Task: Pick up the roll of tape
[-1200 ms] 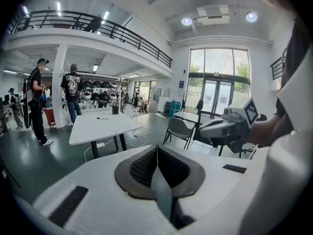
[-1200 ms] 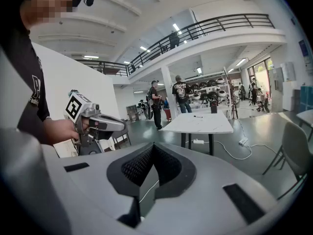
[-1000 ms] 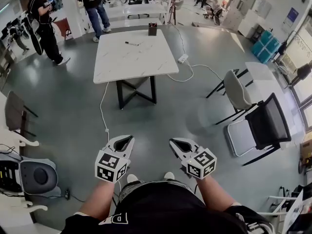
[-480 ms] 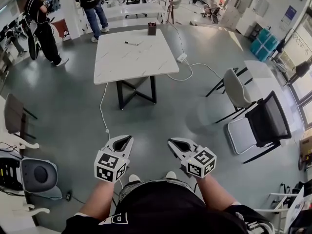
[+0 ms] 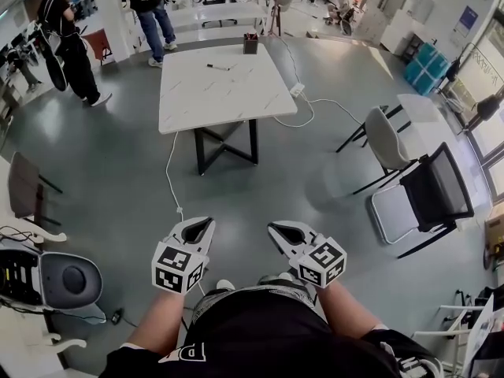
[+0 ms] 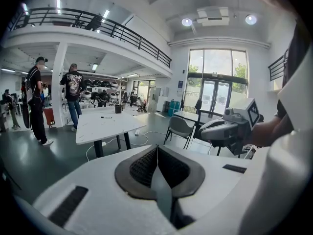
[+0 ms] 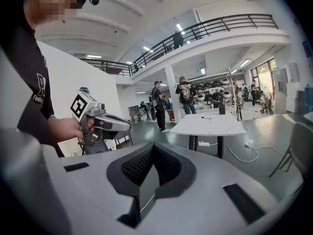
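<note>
Shut and empty, the left gripper point(image 5: 195, 231) hangs at 7 o'clock and the right gripper point(image 5: 287, 235) at 5, over the floor. At 12, well apart, the table point(image 5: 216, 93) bears a dark stick point(image 5: 218, 68) and a dark box point(image 5: 250, 44). No view lets me make out the tape.

Table point(image 5: 220, 93) ahead, pen point(image 5: 218, 68) and holder point(image 5: 250, 45) on its far part, chairs point(image 5: 386, 144) right of it, people point(image 5: 69, 46) behind, left.
</note>
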Available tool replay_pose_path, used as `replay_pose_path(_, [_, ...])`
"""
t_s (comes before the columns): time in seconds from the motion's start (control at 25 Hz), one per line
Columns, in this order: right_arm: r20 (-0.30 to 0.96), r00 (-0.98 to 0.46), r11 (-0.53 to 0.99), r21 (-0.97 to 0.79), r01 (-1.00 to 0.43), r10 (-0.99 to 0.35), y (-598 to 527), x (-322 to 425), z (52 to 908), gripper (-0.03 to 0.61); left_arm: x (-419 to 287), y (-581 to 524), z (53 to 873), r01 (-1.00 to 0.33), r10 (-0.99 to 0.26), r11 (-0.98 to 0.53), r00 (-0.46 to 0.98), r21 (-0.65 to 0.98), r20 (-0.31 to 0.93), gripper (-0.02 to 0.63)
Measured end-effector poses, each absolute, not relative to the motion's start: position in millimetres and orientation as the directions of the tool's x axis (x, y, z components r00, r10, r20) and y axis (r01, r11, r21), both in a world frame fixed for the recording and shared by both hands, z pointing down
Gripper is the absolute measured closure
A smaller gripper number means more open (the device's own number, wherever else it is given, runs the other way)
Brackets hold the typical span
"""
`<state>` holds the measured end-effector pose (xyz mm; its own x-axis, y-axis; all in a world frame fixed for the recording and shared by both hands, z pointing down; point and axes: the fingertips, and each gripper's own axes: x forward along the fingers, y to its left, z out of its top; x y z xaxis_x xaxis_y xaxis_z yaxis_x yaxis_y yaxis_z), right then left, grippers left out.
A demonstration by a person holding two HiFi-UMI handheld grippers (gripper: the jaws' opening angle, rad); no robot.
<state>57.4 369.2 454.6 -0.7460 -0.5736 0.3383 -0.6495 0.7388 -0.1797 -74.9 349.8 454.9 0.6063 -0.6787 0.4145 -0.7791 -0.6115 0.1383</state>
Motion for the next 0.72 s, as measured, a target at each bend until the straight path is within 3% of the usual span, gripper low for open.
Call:
replay_pose_path(0.36, [0.356, -0.723, 0.702, -0.214, -0.679, -0.591, 374.9, 26.7, 466.6, 0.575, -111.9, 353.2, 471.2, -0.77, -0.658, -0.617, 0.619, 0.164, 0.43, 0.594])
replay_pose_path(0.72, [0.351, -0.709, 0.68, -0.226, -0.698, -0.611, 346.8, 39.2, 468.0, 0.575, -100.3, 333.0, 475.6, -0.761, -0.652, -0.624, 0.632, 0.177, 0.419, 0.594])
